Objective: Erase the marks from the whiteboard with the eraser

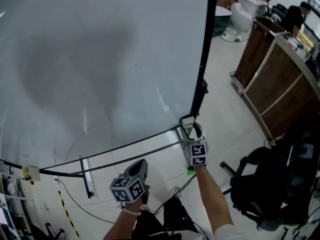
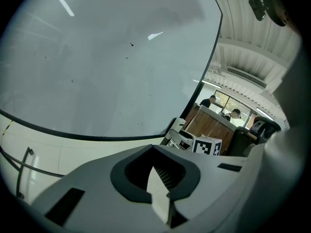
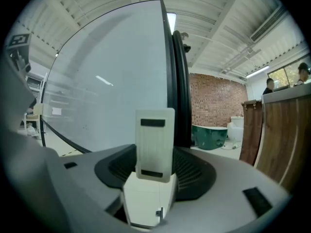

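The large whiteboard fills the upper left of the head view, with a faint grey smear across it. A few small dark specks show on the whiteboard in the left gripper view. My right gripper is shut on a white eraser at the board's lower right corner, beside the black frame edge. In the right gripper view the eraser stands upright between the jaws of that gripper. My left gripper hangs lower, off the board, shut on nothing.
A metal stand bar runs under the board, with cables on the tiled floor. To the right stand a long wooden counter and a black office chair. People sit behind the counter. A white fixture stands at the back.
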Available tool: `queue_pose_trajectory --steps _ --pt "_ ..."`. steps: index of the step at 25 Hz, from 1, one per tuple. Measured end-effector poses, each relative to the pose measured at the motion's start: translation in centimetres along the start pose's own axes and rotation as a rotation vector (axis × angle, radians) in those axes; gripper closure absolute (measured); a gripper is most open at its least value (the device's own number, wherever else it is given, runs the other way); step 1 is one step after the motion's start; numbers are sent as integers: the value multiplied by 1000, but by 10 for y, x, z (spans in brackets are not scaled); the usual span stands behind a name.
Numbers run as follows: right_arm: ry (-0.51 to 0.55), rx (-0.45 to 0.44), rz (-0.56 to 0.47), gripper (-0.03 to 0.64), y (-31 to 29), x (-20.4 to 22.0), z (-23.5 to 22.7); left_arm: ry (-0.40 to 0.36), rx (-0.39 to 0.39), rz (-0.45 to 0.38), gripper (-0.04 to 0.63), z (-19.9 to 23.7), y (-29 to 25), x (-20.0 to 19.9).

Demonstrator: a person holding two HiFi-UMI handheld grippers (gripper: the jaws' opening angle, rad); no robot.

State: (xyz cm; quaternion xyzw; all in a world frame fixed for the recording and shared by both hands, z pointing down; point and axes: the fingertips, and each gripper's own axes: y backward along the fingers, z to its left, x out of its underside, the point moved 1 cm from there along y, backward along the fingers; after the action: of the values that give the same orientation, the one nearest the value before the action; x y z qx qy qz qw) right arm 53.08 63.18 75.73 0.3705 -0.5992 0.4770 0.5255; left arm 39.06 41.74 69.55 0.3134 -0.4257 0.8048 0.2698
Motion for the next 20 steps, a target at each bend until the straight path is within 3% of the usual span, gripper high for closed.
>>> queue_pose_trajectory --steps 13,20 --pt "-62 54 21 364 20 -7 11 47 -26 -60 607 40 46 -2" --pt "-156 60 32 365 84 -54 90 39 7 -108 607 84 123 -6"
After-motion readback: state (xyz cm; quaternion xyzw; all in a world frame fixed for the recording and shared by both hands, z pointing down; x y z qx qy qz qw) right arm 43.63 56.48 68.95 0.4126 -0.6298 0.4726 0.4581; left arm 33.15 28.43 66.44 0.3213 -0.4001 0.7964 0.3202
